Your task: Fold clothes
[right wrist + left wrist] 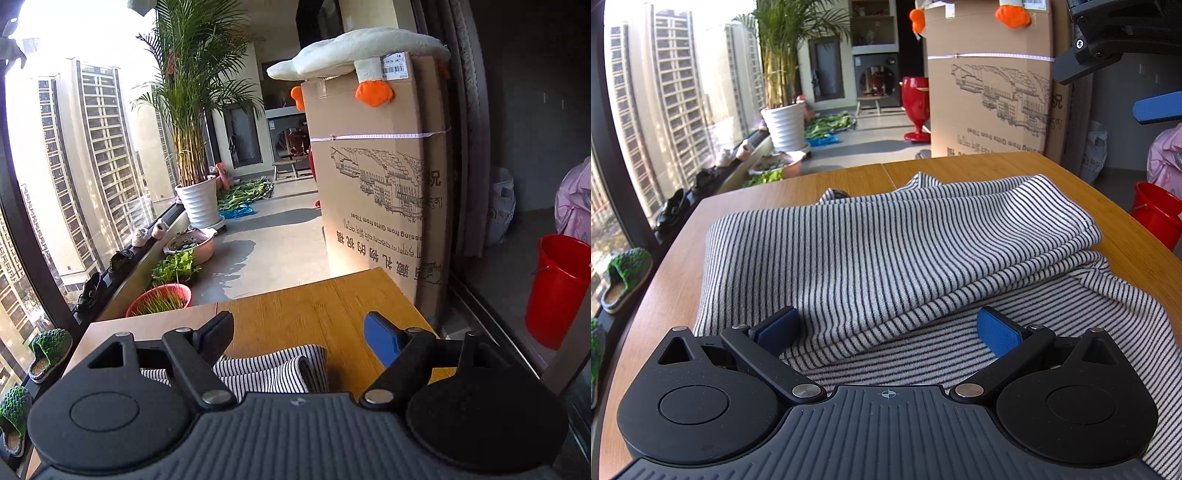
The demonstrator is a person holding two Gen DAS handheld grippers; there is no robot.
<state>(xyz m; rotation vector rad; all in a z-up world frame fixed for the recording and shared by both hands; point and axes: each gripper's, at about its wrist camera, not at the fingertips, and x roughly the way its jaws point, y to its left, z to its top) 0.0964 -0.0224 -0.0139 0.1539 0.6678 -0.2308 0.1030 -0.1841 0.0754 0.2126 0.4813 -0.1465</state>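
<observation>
A black-and-white striped garment (pixel 897 254) lies partly folded on the wooden table (pixel 960 166), with one layer laid over the lower one. My left gripper (pixel 890 328) is open just above the garment's near part, with its blue pads wide apart and nothing pinched. In the left wrist view the right gripper (pixel 1123 81) hangs high at the upper right, above the cloth. In the right wrist view my right gripper (pixel 301 336) stands open over the table's far corner (pixel 314 299). The garment's folded edge (pixel 273 373) shows low between its fingers, untouched.
A tall cardboard box (pixel 384 192) with a plush goose (pixel 354 51) on top stands just beyond the table. A red bucket (pixel 557 291) sits on the floor to the right. A potted palm (pixel 195 147), plant basins and shoes line the window on the left.
</observation>
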